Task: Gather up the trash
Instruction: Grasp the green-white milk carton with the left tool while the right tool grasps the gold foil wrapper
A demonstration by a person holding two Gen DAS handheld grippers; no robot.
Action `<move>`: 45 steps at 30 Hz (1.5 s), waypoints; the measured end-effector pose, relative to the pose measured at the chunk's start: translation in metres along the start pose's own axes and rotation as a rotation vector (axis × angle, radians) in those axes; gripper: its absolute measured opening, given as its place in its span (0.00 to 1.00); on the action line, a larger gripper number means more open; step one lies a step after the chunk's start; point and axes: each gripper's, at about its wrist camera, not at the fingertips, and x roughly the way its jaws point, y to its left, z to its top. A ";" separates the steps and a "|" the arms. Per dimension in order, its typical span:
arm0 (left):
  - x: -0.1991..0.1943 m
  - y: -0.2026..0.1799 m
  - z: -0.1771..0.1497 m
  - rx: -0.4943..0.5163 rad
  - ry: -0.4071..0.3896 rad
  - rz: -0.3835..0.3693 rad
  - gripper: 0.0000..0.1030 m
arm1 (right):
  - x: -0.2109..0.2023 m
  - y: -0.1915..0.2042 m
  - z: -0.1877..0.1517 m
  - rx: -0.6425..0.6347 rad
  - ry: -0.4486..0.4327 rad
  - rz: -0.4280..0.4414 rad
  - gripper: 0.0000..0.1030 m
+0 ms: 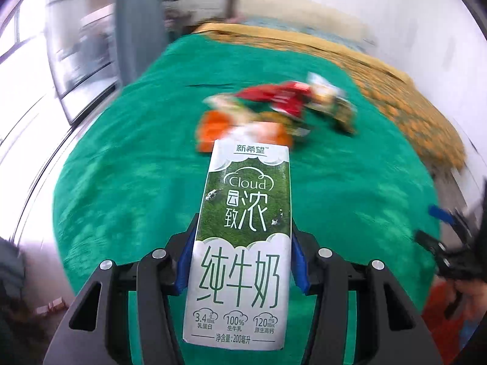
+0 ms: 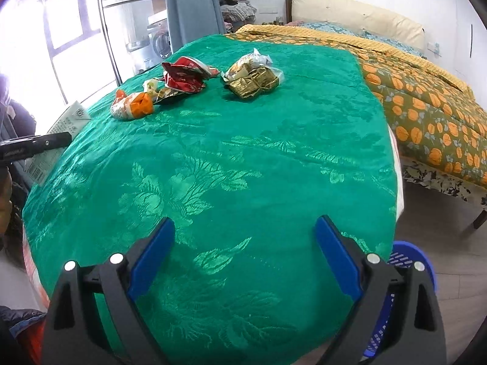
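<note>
My left gripper (image 1: 243, 225) is shut on a green and white milk carton (image 1: 243, 228), blue pads pressing its two sides. The carton (image 2: 65, 124) also shows at the left edge of the right wrist view, off the side of the green cloth. On the cloth's far part lie an orange wrapper (image 2: 134, 106), a crumpled red wrapper (image 2: 185, 76) and a clear bag of gold packets (image 2: 252, 77). They appear blurred in the left wrist view, beyond the carton. My right gripper (image 2: 245, 225) hangs open over the near cloth with nothing between its fingers.
A green patterned cloth (image 2: 243, 152) covers the table. A blue slotted basket (image 2: 404, 261) stands on the floor at the table's near right corner. To the right is a bed with an orange-flowered quilt (image 2: 426, 106). A window and grey curtain are behind.
</note>
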 end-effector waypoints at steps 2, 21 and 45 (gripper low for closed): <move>0.008 0.015 0.004 -0.048 -0.011 0.034 0.50 | 0.001 -0.002 0.001 0.018 -0.002 0.003 0.88; 0.046 0.032 0.005 -0.092 -0.004 0.131 0.50 | 0.106 -0.005 0.141 0.215 0.073 -0.027 0.88; 0.042 0.040 0.003 -0.119 -0.016 0.082 0.50 | 0.038 0.049 0.067 -0.210 0.162 0.235 0.58</move>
